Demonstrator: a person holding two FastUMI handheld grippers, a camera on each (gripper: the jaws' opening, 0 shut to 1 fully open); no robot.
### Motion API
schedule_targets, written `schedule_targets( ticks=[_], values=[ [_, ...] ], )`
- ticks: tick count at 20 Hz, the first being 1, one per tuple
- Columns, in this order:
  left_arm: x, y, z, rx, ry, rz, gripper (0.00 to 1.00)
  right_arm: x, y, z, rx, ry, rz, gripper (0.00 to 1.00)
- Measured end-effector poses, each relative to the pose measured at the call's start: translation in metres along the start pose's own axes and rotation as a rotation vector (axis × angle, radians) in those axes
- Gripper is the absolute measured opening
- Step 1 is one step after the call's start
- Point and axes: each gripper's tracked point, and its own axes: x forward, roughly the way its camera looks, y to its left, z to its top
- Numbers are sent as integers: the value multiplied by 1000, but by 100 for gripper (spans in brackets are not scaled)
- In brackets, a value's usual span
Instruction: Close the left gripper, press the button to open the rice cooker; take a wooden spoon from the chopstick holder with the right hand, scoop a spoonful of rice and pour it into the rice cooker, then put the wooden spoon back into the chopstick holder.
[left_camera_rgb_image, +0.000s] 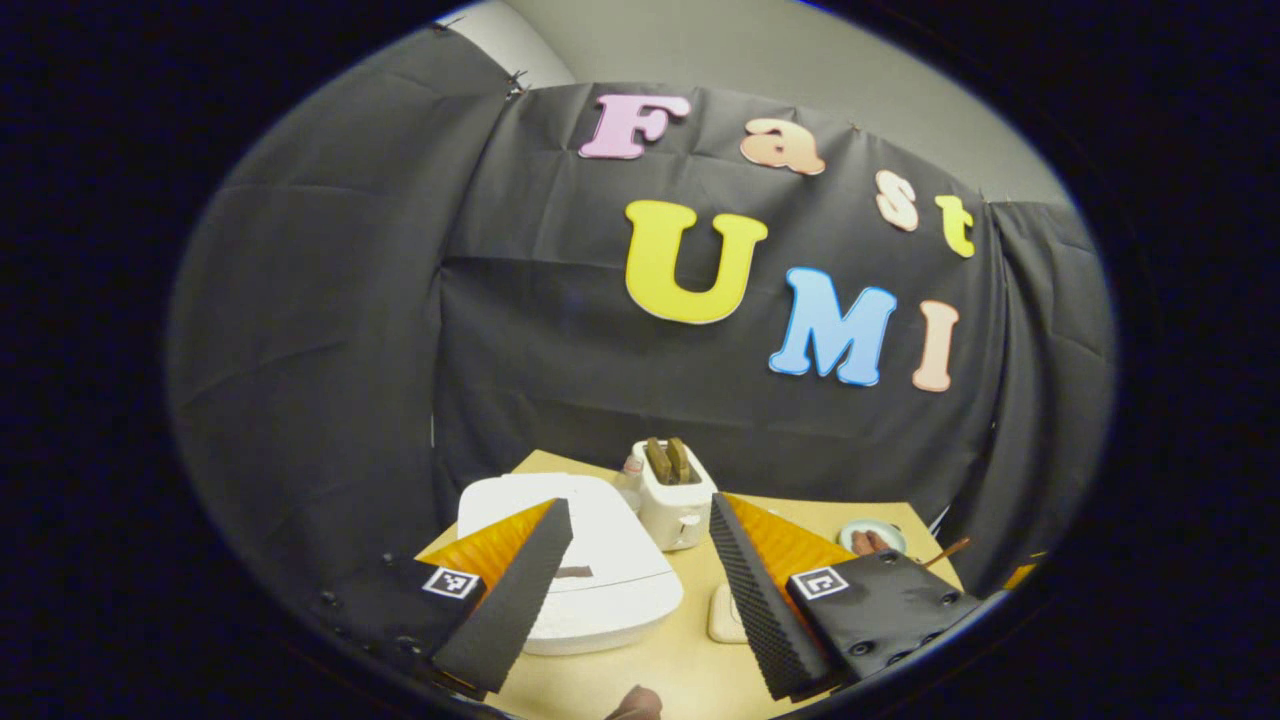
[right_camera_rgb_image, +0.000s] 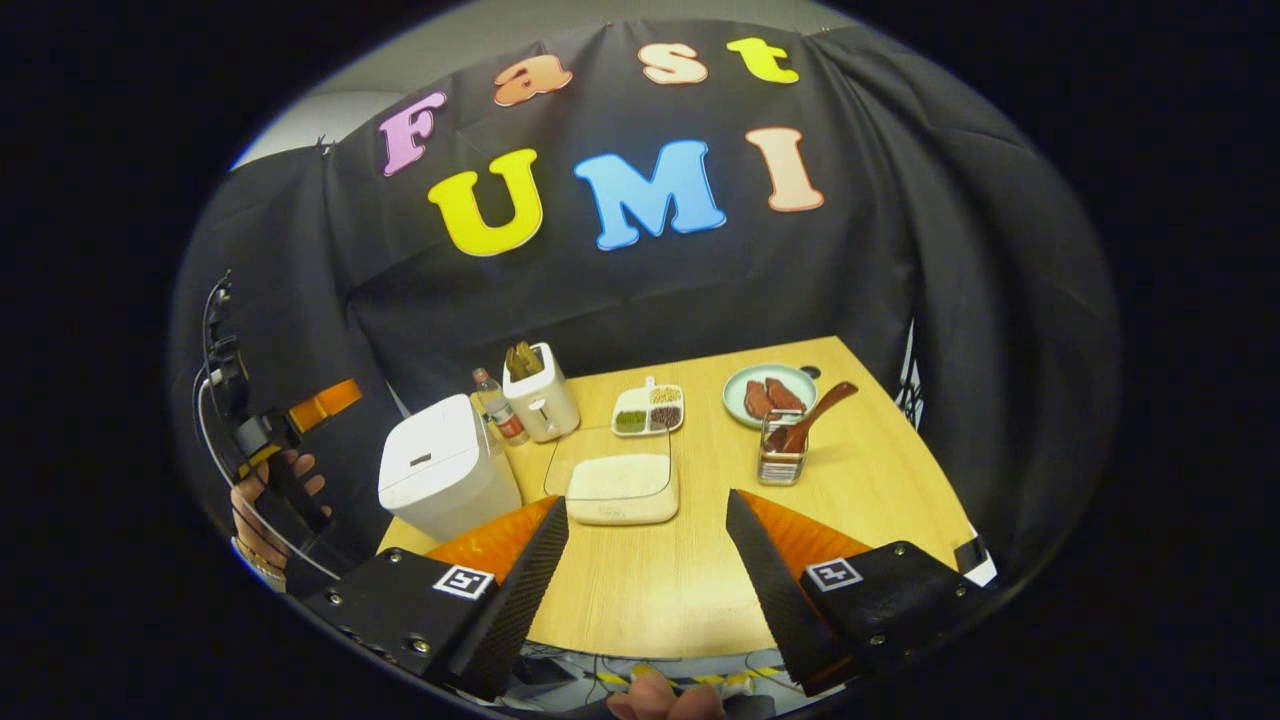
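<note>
The left gripper hangs spread wide above the closed rice cooker, which sits at the lower middle of the left gripper view. If it goes down like that, the fingers could straddle the dark button on the lid instead of pressing it, so the lid would likely stay shut. The right gripper is also spread and holds nothing. In the right gripper view, the wooden spoon leans in the chopstick holder, right of centre, well beyond the fingers; the rice tray lies between.
</note>
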Motion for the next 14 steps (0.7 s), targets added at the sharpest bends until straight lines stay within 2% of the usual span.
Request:
schedule_targets(
  ticks=[1,3,4,5,6,8,11,14],
  values=[
    [-19,-9,12,0,-19,-1,100,-3,-6,11,-18,-24,6,98],
    [-52,-30,35,7,-62,-3,94,-13,-22,38,-57,-76,9,98],
    [-70,-42,46,12,-86,-6,93,-18,-29,52,-73,-102,14,98],
    [-97,-65,75,13,-113,-14,96,-26,-36,66,-84,-133,22,98],
    [-114,-80,84,16,-133,-20,93,-35,-43,83,-95,-170,28,98],
    [-147,-106,97,42,-175,-12,93,-56,-59,113,-126,-254,26,98],
    [-189,-145,116,91,-250,6,92,-95,-97,143,-247,-383,-27,97],
    [-231,-188,114,91,-282,-14,93,-125,-122,149,-351,-484,-91,97]
  ],
)
